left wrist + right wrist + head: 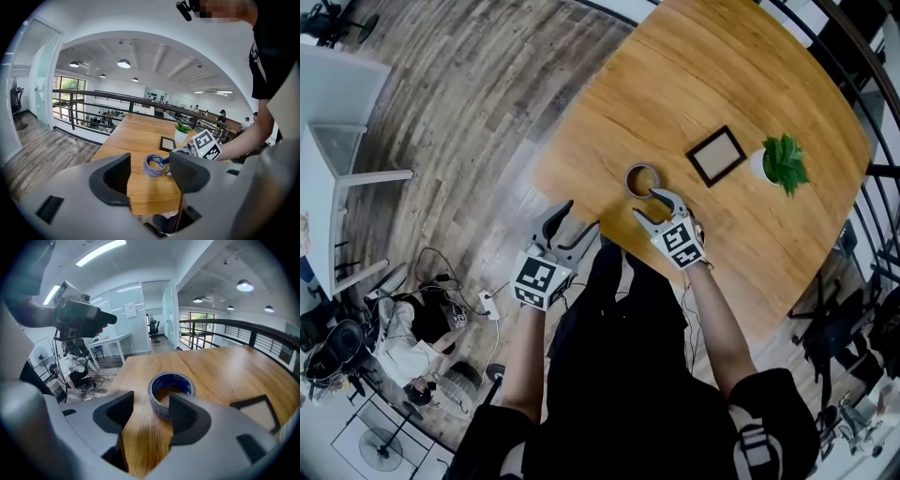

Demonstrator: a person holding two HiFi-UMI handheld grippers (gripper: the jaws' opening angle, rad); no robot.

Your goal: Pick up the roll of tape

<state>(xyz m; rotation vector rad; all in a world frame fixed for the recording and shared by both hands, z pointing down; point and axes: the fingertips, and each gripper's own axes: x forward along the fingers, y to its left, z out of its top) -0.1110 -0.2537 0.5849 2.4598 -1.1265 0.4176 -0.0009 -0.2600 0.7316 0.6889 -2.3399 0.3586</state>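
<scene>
The roll of tape (642,178), grey with a blue inner lining, lies flat on the round wooden table (750,84) near its front edge. My right gripper (645,203) is open just short of the roll, angled down at it. In the right gripper view the roll (171,391) sits just past the fingertips, partly behind the right finger (185,416), with the gripper (152,411) holding nothing. My left gripper (581,217) hangs open and empty off the table's front-left edge. In its own view the left gripper (150,176) faces the roll (154,165), well short of it.
A small dark picture frame (716,156) lies flat behind and to the right of the tape. A potted green plant (783,161) stands beside it. A black railing (862,56) runs past the table's far side. A white desk (337,112) and floor cables (478,300) lie to the left.
</scene>
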